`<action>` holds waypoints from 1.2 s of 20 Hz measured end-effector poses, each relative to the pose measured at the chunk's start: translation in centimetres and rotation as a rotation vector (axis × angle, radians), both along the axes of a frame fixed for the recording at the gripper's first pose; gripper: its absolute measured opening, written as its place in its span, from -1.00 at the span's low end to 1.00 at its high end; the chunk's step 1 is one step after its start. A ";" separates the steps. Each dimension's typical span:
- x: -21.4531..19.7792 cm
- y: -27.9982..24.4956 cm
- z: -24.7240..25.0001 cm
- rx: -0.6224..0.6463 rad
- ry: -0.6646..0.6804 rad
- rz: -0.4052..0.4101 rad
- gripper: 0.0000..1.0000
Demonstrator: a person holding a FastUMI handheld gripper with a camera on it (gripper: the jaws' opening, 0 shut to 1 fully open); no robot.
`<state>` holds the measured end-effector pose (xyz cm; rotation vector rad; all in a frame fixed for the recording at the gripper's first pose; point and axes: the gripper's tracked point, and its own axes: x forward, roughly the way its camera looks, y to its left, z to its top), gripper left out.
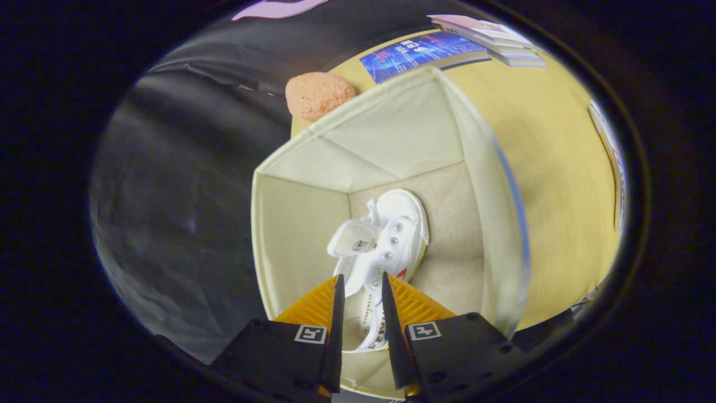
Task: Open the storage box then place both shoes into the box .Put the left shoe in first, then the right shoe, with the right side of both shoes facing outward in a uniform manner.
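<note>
A cream storage box (302, 235) stands open on the yellow table, and I look down into it. A white sneaker (391, 235) is inside, its toe pointing away from me and its sole side toward the box's right wall. My gripper (361, 280) reaches down into the box with both fingers pressed on the sneaker's heel collar, which sits between them. The shoe looks close to the beige box floor (453, 224); whether it touches is unclear. A clear lid or flap (503, 224) stands along the box's right edge.
An orange fuzzy ball (319, 94) lies on the table (548, 168) just behind the box. Beyond it are a blue book (419, 53) and a stack of books (492, 39). Another printed item (609, 162) lies at the table's right. Black cloth wall surrounds the left side.
</note>
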<state>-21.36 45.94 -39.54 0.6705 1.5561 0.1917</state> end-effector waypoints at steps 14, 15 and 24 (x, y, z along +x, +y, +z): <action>12.9 -27.5 5.6 -0.061 -0.229 -0.239 -0.24; 12.7 -30.0 5.1 -0.090 -0.236 -0.244 -0.24; 8.6 -46.7 -1.7 -0.298 -0.167 -0.284 -0.24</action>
